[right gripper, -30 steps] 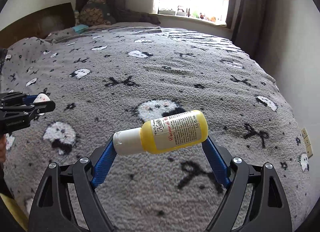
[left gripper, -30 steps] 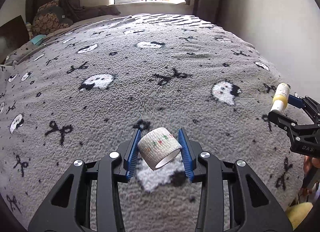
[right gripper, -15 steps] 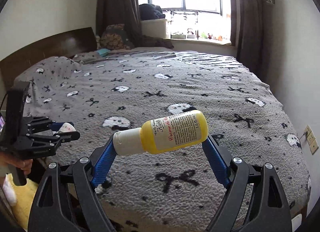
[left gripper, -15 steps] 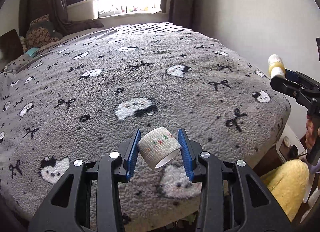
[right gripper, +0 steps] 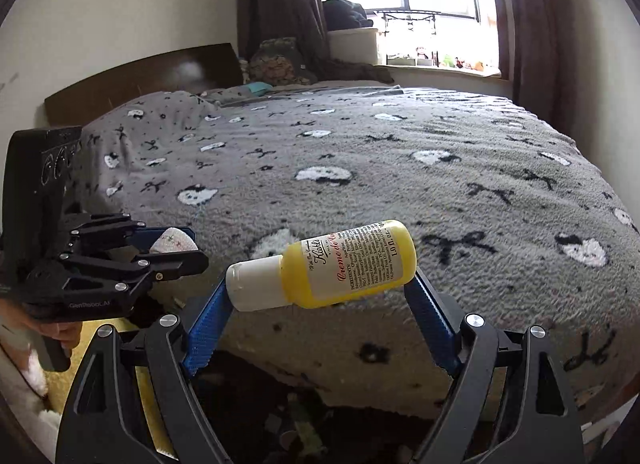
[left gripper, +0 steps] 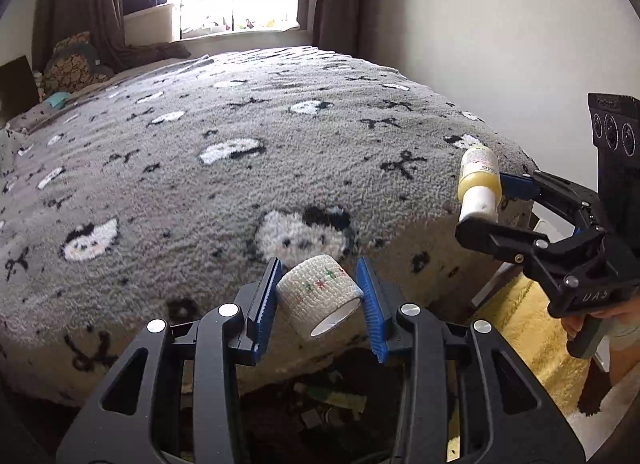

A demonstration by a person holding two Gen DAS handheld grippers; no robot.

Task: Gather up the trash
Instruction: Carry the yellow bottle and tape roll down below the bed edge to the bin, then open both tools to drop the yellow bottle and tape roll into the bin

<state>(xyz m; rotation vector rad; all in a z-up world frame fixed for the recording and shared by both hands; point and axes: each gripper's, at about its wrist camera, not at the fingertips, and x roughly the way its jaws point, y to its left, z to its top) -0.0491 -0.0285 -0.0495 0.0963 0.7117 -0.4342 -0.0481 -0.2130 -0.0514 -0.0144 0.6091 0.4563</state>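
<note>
white fabric-wrap tape roll (left gripper: 318, 294): clenched between the blue pads of the left tongs (left gripper: 320, 296), lower centre of the left wrist view, carried in the air over the near edge of the bed (left gripper: 240, 168); it touches nothing else. the same roll shows at centre left of the right wrist view.

yellow plastic lotion bottle (right gripper: 332, 264), white cap to the left: lying crosswise in the right tongs (right gripper: 320, 296), gripped end to end, cap on one pad and base on the other, lower centre of the right wrist view; also airborne.

step in hand, by judgement: carry. both items are lifted and neither is yet dropped.

dark bin (left gripper: 320, 404) with scraps inside, on the floor at the bottom centre of both views, under the tongs and just beside the foot of the bed: the likely place for the trash.

next move calls for: bringing each pair of tongs squarely over the bin's mouth, then releasing, one at a time so the tongs stay apart.

grey fleece blanket, ghost and bow pattern: covers the bed. yellow rug (left gripper: 532, 344) at lower right of the left view.
</note>
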